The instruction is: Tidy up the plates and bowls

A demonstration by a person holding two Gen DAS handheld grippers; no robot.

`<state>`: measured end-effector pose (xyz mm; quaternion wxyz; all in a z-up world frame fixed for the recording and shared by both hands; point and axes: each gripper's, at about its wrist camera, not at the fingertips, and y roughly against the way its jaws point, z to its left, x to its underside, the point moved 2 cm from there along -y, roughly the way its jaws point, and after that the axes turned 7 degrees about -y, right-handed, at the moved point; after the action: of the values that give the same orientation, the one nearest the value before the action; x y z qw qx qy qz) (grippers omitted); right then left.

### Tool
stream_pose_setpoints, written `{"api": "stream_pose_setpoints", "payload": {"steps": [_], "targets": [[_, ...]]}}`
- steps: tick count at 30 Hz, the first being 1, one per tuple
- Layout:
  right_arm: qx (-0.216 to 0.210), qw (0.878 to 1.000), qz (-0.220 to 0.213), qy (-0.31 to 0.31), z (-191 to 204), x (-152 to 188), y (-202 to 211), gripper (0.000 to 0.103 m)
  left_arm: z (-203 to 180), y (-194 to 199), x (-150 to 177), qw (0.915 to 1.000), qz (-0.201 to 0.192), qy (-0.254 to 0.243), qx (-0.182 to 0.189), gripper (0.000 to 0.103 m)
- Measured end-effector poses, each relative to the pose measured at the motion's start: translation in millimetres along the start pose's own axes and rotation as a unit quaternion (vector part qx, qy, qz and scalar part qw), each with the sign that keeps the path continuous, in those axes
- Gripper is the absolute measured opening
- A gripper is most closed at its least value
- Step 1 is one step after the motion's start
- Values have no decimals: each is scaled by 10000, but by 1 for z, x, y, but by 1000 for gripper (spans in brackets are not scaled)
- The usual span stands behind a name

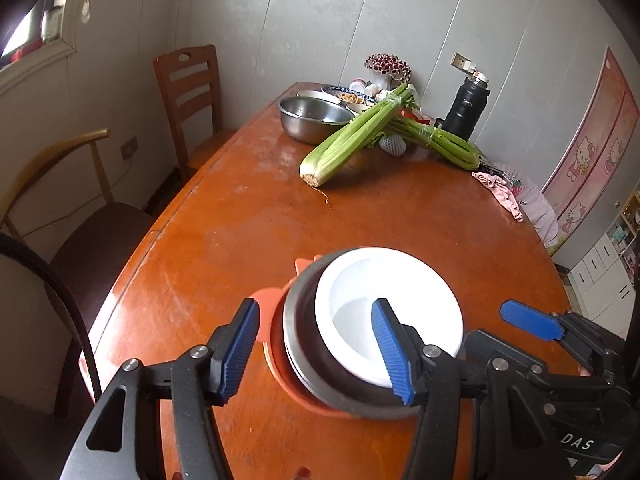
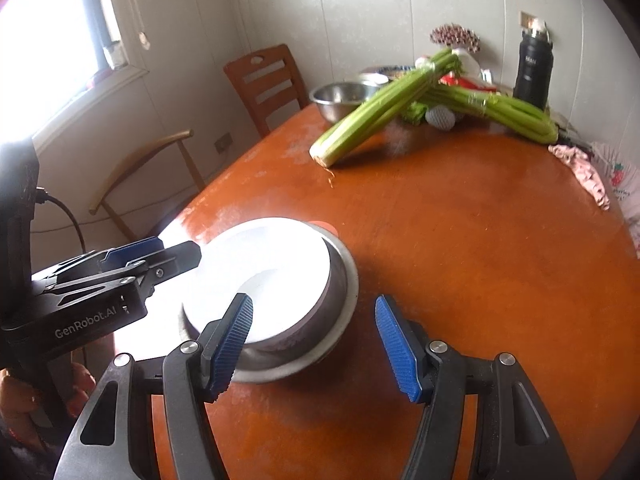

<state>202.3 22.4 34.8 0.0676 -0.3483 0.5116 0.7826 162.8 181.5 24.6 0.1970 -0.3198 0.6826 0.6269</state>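
1. The oval orange-brown wooden table (image 1: 248, 216) carries everything. Its near half is bare apart from the stack, so you have open room across the middle and toward the right edge. The far end is crowded.

2. The far end clutter: a large stainless steel mixing bowl (image 1: 312, 118), two long bundles of green celery (image 1: 352, 140), a black insulated flask (image 1: 464, 108) and a pink cloth (image 1: 500, 190) at the right edge. Judging by the task, that steel bowl and the dishes behind it are likely the next pieces to gather; the celery lies against the bowl's rim and would hamper a clean lift.

3. The stack near the table's near edge: a white round ceramic bowl (image 1: 384, 300) sits inside a shallow steel bowl (image 1: 300, 340), which rests on an orange plastic plate (image 1: 272, 308). The nesting looks done, so this step appears to be closing.

4. Your left gripper (image 1: 316, 348) stands partly wide; one pad is over the white bowl's inside, the other outside the stack, neither pressing, holding nothing.

5. Your right gripper (image 2: 316, 340) is likewise partly wide and empty, one pad over the white bowl (image 2: 272, 272), the other over bare table. Keep clear of the left tool just beside it.
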Motion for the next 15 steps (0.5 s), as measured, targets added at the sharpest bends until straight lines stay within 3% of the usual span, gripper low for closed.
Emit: {"api": "stream_pose_setpoints", "payload": {"steps": [15], "targets": [[279, 9984, -193, 442, -5, 77, 46, 67, -45, 31, 76, 9997, 93, -49, -226, 62]]}}
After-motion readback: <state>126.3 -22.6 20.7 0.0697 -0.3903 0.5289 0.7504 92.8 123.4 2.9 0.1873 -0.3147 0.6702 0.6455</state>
